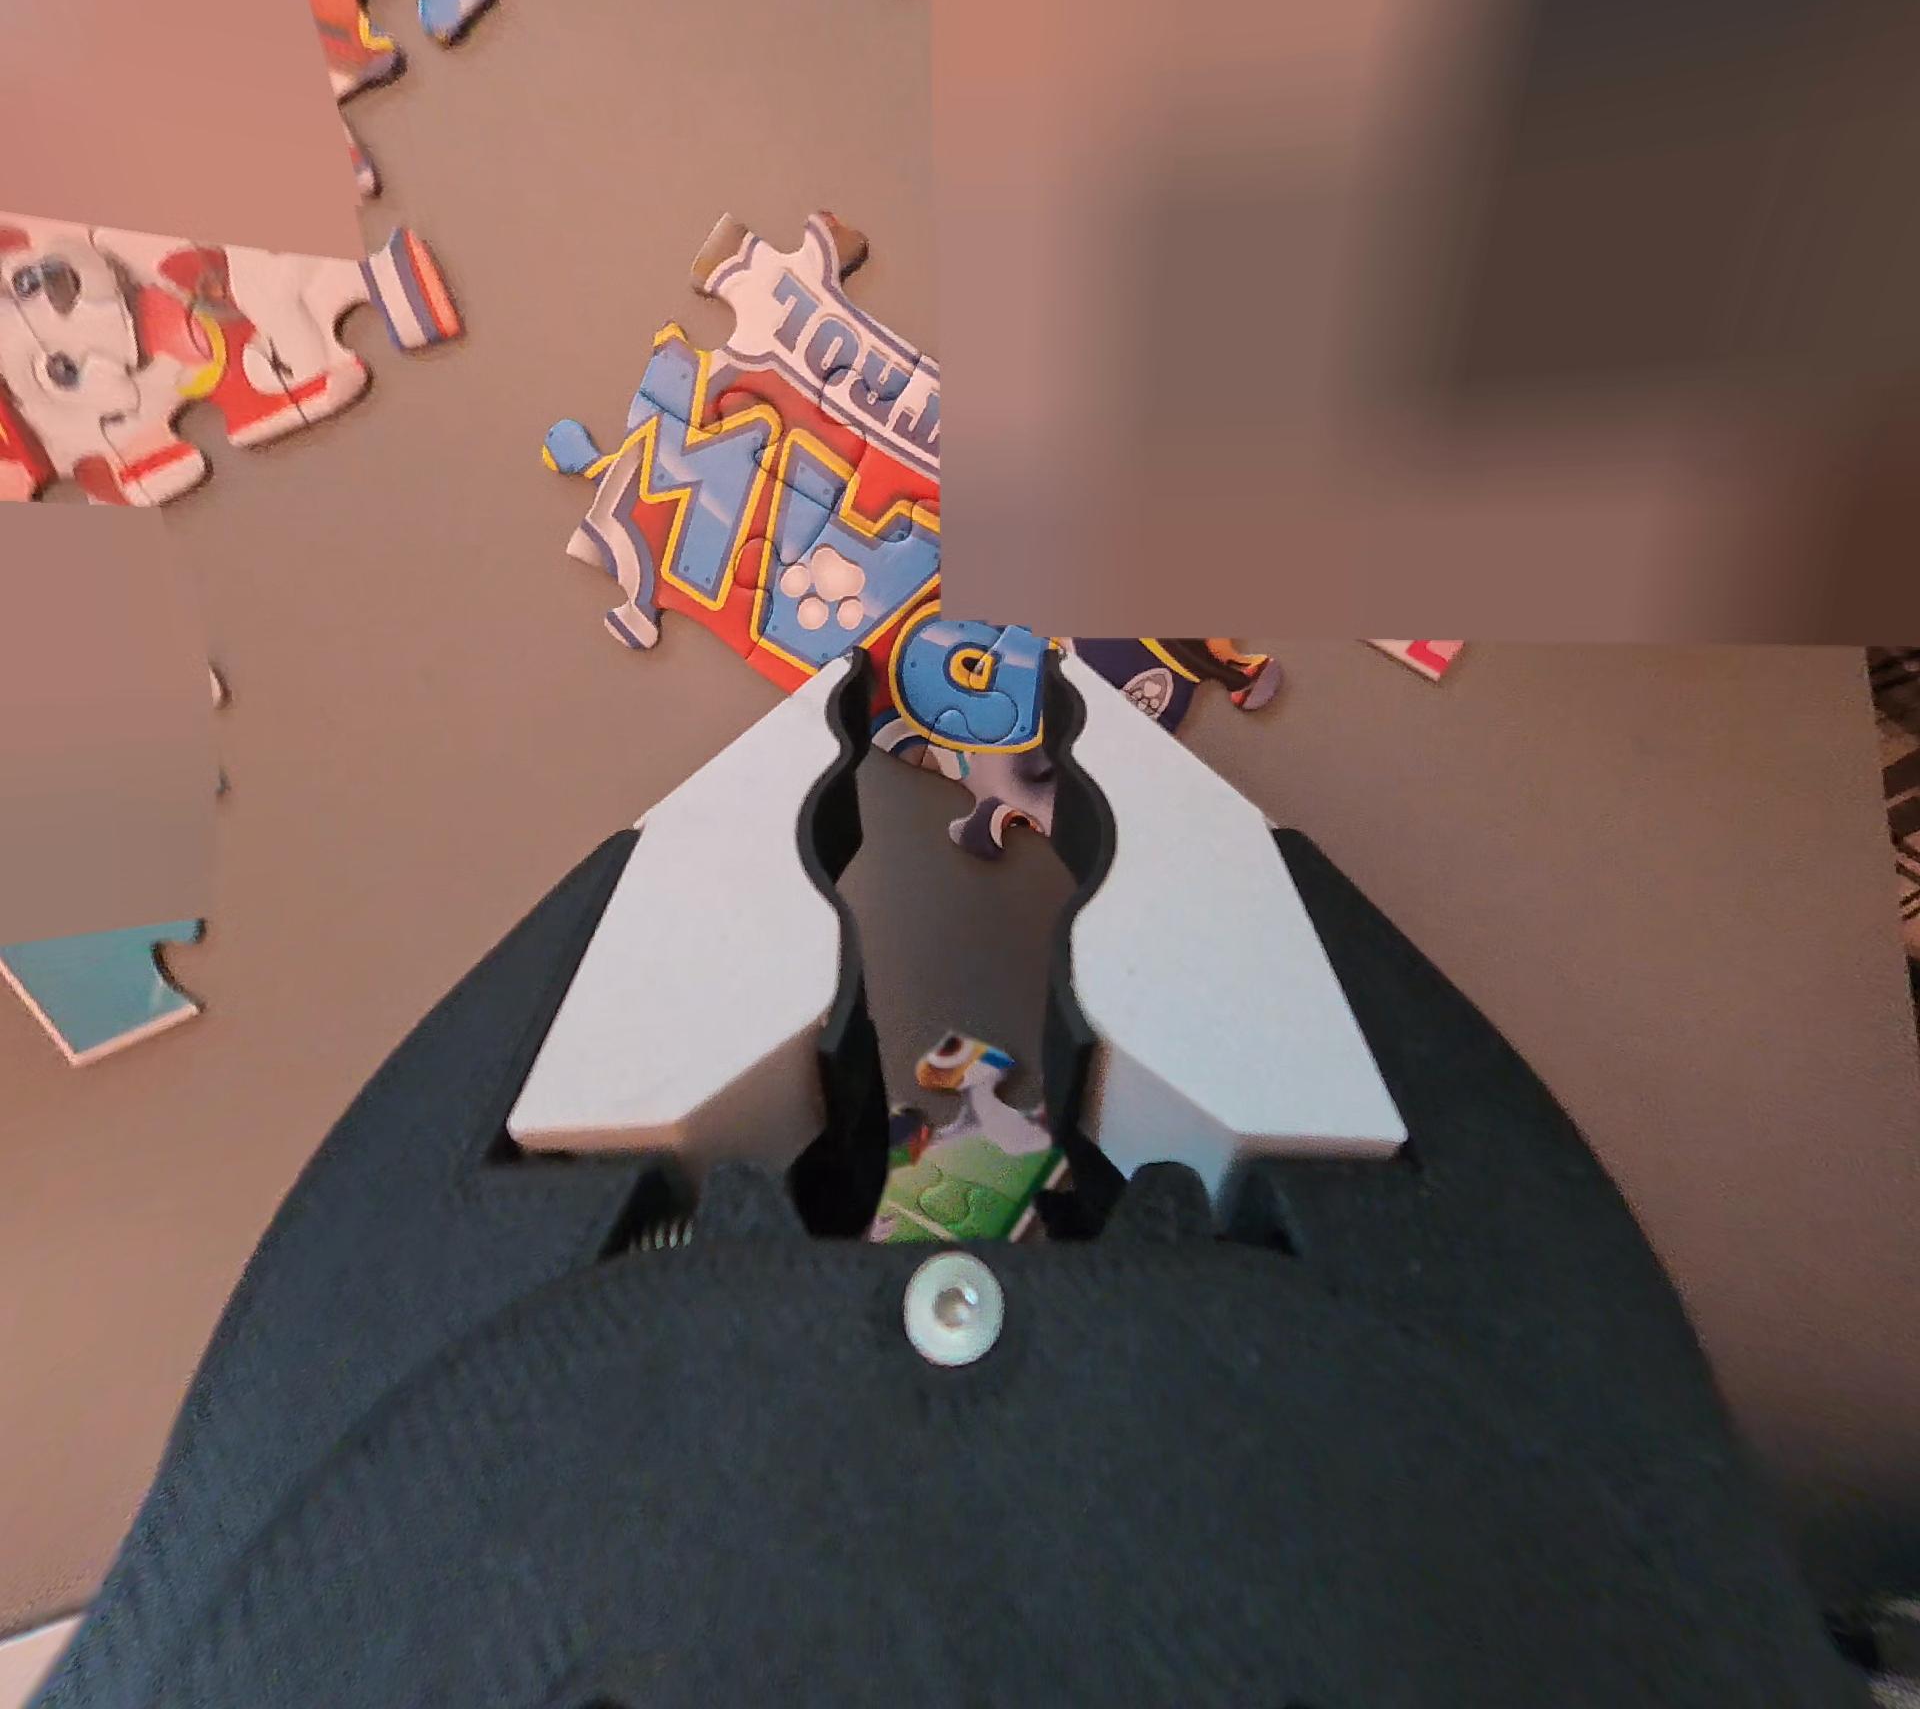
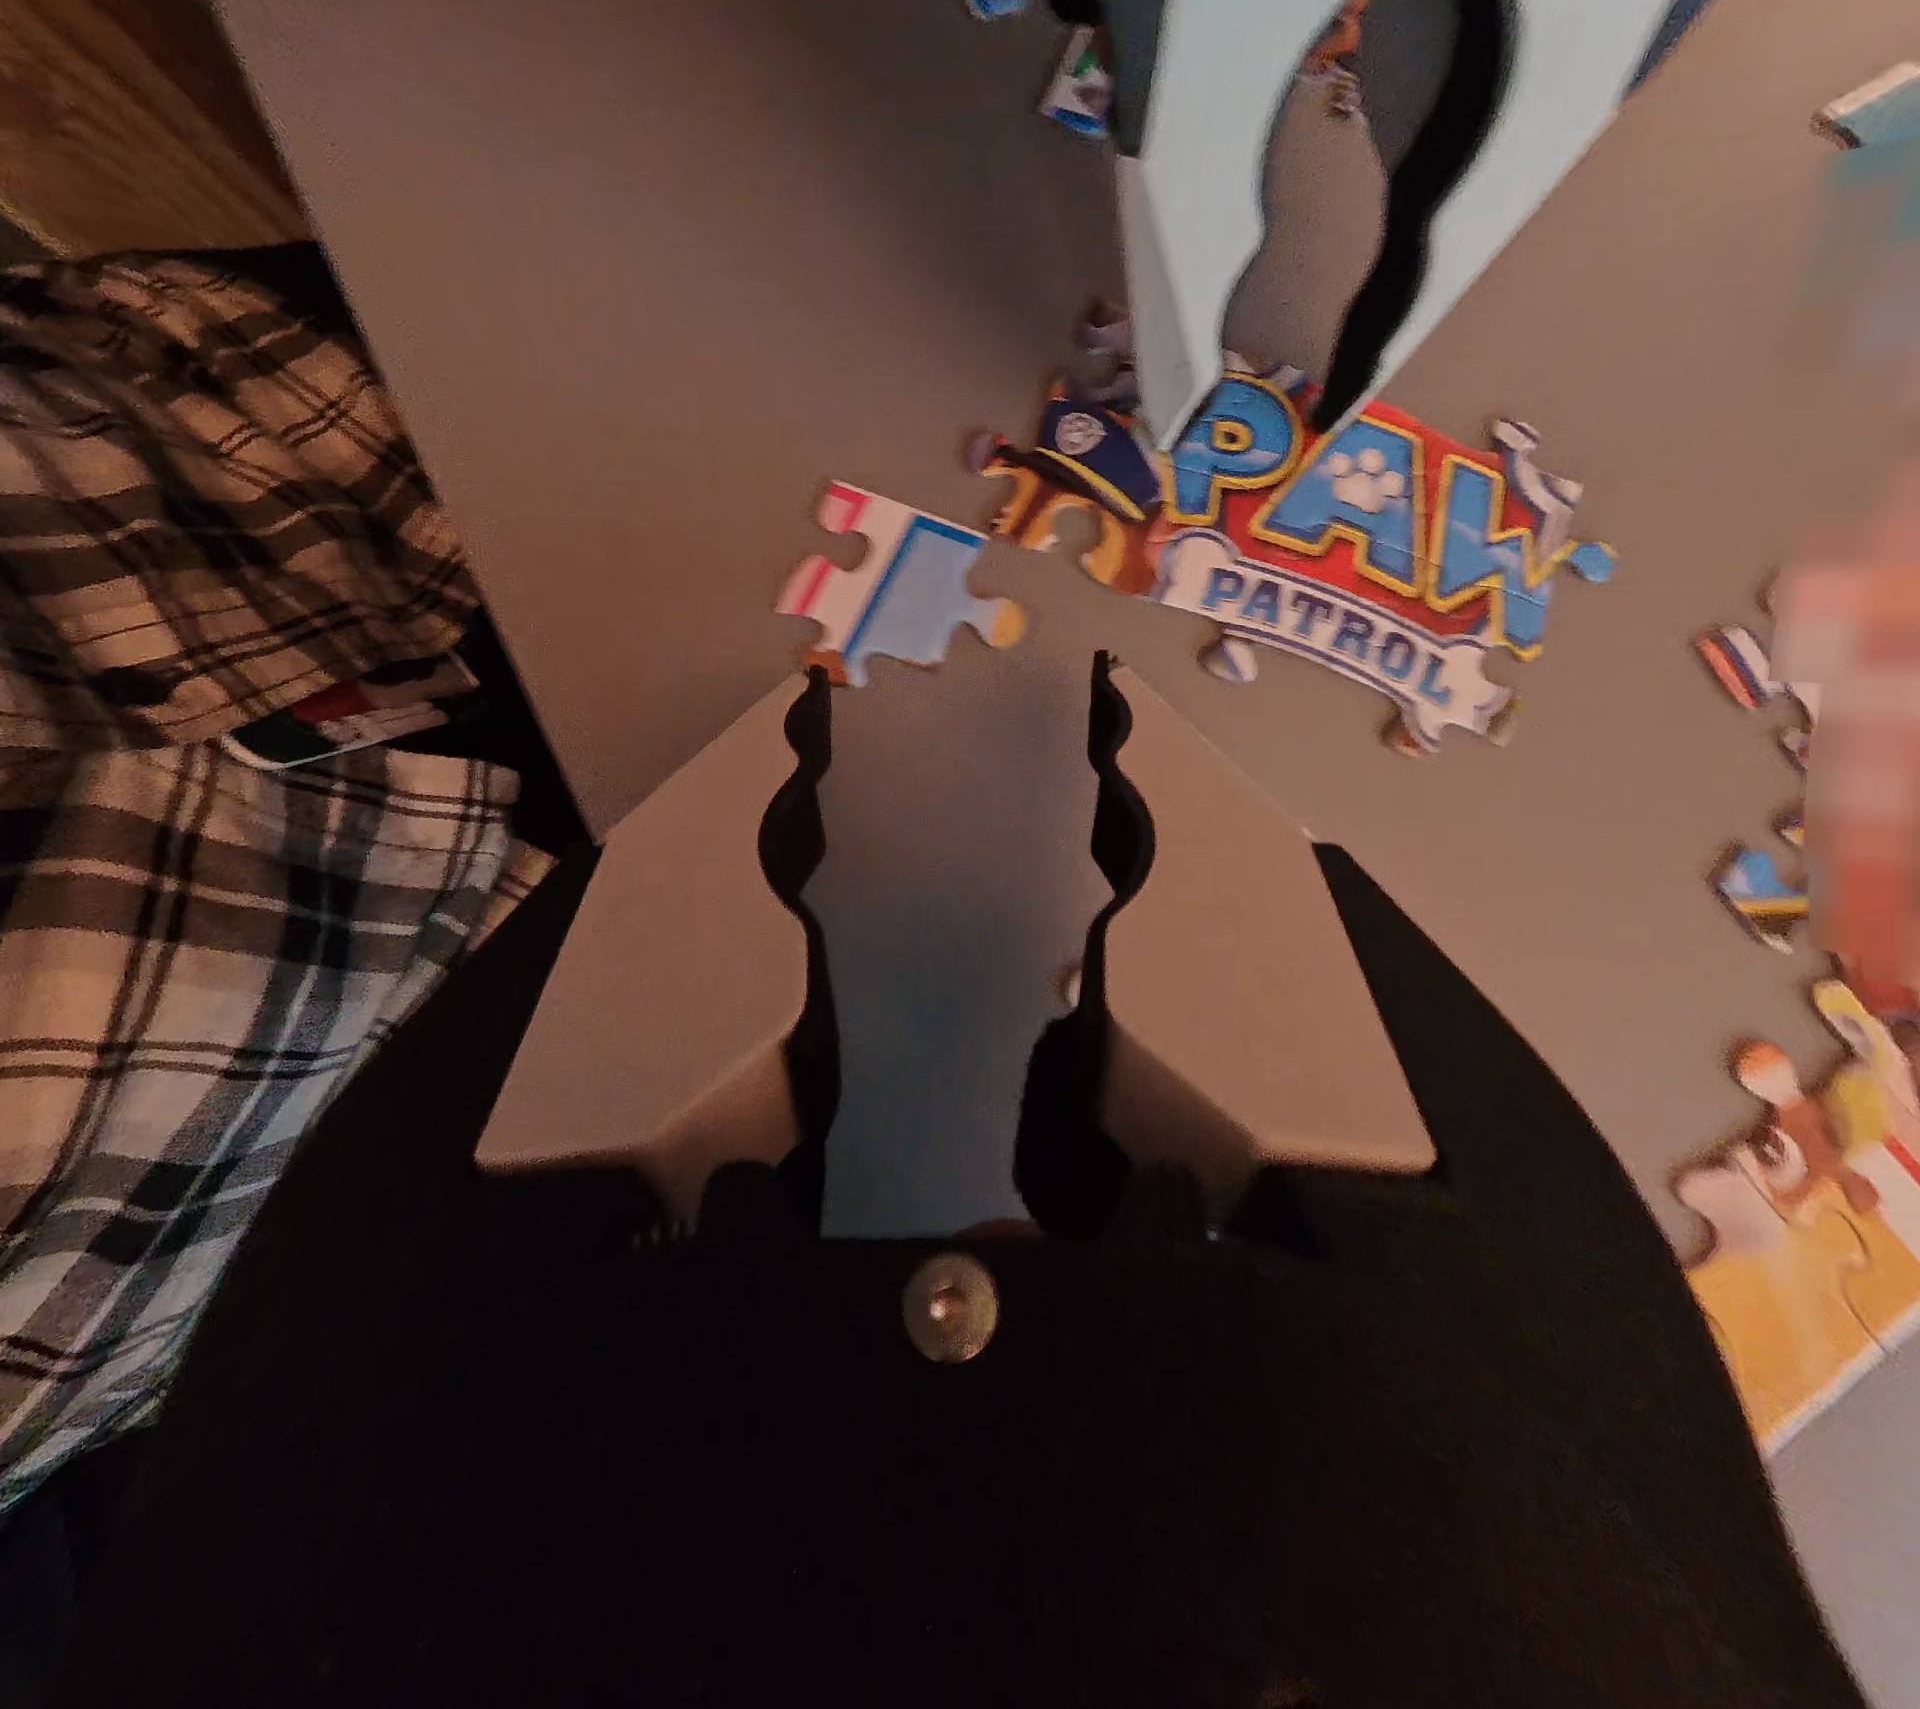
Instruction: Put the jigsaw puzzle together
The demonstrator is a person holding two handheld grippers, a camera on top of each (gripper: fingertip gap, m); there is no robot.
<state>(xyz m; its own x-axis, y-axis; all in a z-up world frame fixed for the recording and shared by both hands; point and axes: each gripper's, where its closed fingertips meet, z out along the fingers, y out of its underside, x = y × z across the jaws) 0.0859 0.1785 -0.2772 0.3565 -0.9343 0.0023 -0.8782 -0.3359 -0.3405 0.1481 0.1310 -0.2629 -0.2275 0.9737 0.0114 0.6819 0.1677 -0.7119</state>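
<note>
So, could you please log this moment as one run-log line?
left gripper: open, tips at logo cluster | right gripper: open, empty, near loose piece | table: pieces scattered

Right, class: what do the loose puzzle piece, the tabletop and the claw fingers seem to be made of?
Loose puzzle piece: likely printed cardboard, slightly glossy; flat and die-cut with knobs. Tabletop: smooth, matte grey surface, perhaps laminate; no grain shows. Right claw fingers: probably matte pale plastic with black wavy inner pads, maybe rubber.
</note>
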